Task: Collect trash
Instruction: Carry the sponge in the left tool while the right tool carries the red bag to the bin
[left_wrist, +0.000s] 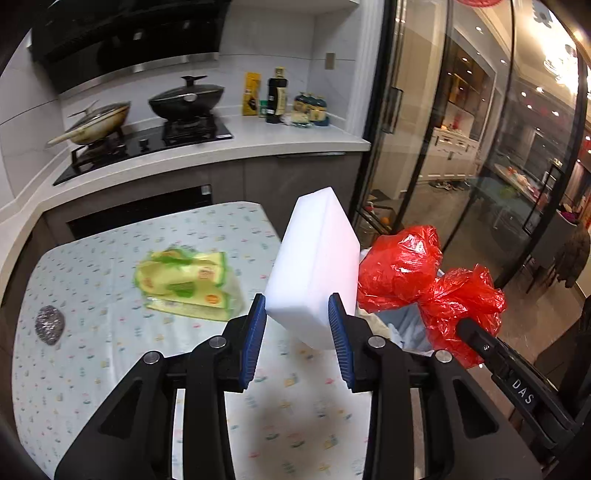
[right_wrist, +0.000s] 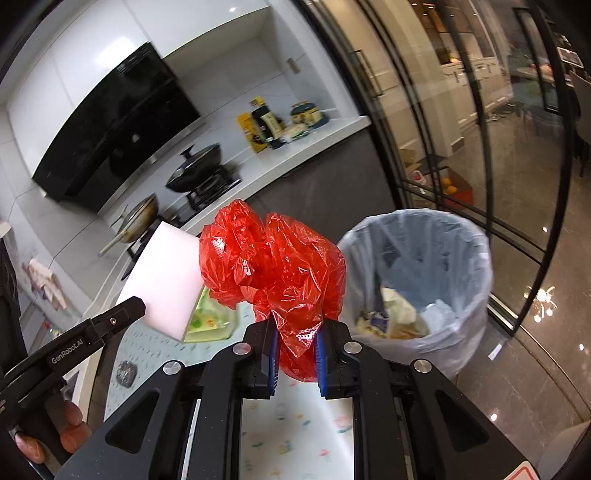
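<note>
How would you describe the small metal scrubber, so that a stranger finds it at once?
Look at the table with the pastel-patterned cloth, in front of the stove. Near its left edge, apart from the green-yellow packet, lies the steel wool ball. It alone is grey, round and shiny.

The left gripper (left_wrist: 297, 314) — black frame, blue ribbed pads — points downward, jaws clamped on a white foam block (left_wrist: 314, 266); the right gripper (right_wrist: 295, 343) beside it pinches a crumpled red plastic bag (right_wrist: 273, 266).

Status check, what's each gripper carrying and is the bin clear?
Left gripper shut on white sponge block. Right gripper shut on red plastic bag. Lined bin open, part-filled, nothing blocking.
</note>
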